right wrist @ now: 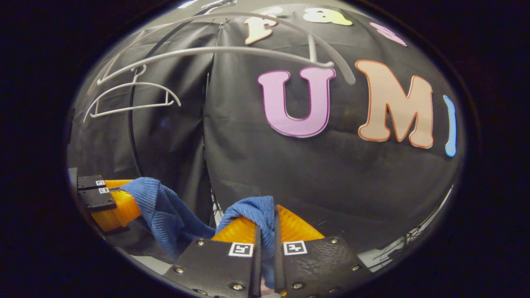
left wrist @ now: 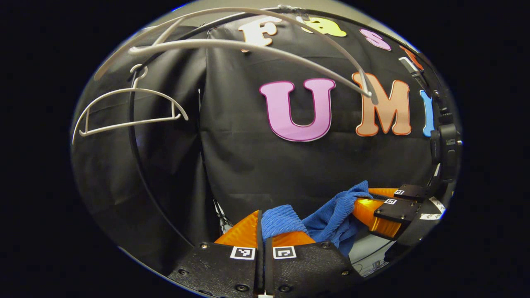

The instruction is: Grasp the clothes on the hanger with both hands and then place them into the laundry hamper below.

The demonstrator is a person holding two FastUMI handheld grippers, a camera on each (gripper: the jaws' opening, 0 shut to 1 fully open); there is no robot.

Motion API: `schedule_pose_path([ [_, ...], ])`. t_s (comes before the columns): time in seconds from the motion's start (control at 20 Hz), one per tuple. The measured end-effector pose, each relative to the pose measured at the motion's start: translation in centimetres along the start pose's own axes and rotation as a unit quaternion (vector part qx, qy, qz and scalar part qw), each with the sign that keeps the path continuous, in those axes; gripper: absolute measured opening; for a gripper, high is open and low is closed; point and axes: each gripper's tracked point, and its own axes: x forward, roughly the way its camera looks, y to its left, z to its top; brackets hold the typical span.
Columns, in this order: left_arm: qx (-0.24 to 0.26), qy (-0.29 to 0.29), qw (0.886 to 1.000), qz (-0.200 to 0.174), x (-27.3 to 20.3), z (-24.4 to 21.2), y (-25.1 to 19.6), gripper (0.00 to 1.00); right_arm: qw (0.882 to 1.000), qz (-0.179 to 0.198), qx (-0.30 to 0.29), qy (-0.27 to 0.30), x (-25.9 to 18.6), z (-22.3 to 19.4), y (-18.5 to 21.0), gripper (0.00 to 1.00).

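A draped recording booth, staged as a laundry corner: black cloth wall (left wrist: 256, 165) behind, a dark curved rail (left wrist: 134, 136) before it, white plastic hangers (left wrist: 128, 109) hooked on that rail.

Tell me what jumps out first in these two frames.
A blue ribbed garment stretches between the two tools, low in both views: the left tool and the right tool each pinch a bunch of it. Up left, a bare white hanger hangs on the rail.
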Motion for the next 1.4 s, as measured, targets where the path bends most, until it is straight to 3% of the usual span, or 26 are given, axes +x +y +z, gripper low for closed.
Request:
schedule_pose_path([
  [0.55, 0.018, 0.083, 0.996, -0.024, 0.6, -7.9, -1.1, 0.02, 0.995, -0.005, -0.024, 0.092, -0.6, -9.4, 0.0, 0.13],
  [1.15, 0.02, 0.16, 0.986, -0.043, -0.4, -15.3, -1.9, 0.02, 0.985, -0.004, -0.027, 0.171, -2.1, -16.6, 0.3, 0.13],
  [1.4, 0.018, 0.198, 0.979, -0.05, -1.2, -18.7, -2.0, 0.02, 0.984, -0.002, -0.02, 0.178, -2.6, -17.2, 0.5, 0.13],
])
